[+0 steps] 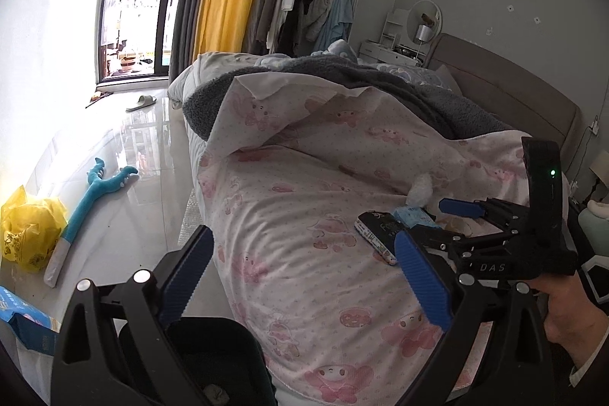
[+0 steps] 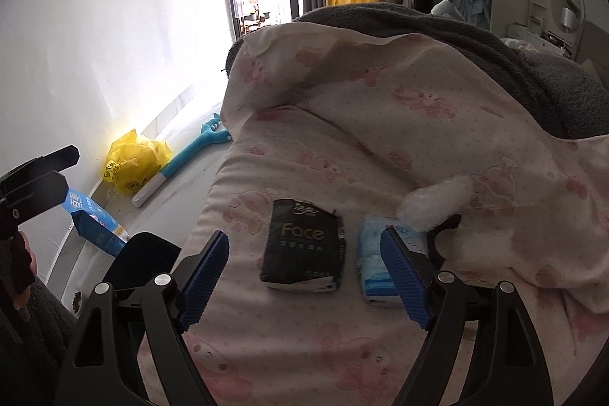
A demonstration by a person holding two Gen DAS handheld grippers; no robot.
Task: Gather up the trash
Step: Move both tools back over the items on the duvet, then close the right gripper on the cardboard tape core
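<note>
On the pink-printed quilt (image 2: 342,147) lie a black tissue pack marked "Face" (image 2: 304,246), a light blue tissue pack (image 2: 371,253) and a crumpled white plastic wad (image 2: 434,204). My right gripper (image 2: 304,271) hovers open just short of them. The black pack sits in the gap ahead of its fingers, untouched, and the blue pack is half hidden behind the right finger. In the left wrist view my left gripper (image 1: 304,276) is open and holds nothing over the quilt's near edge. There the right gripper (image 1: 426,221) reaches in from the right over the black pack (image 1: 375,234) and the blue pack (image 1: 413,215).
A dark bin (image 1: 213,349) stands below the left gripper beside the bed, with a crumpled scrap inside. On the glossy floor lie a yellow plastic bag (image 1: 30,234), a blue plush toy (image 1: 95,193) and a blue carton (image 1: 26,326). A grey blanket (image 1: 380,82) covers the bed's far part.
</note>
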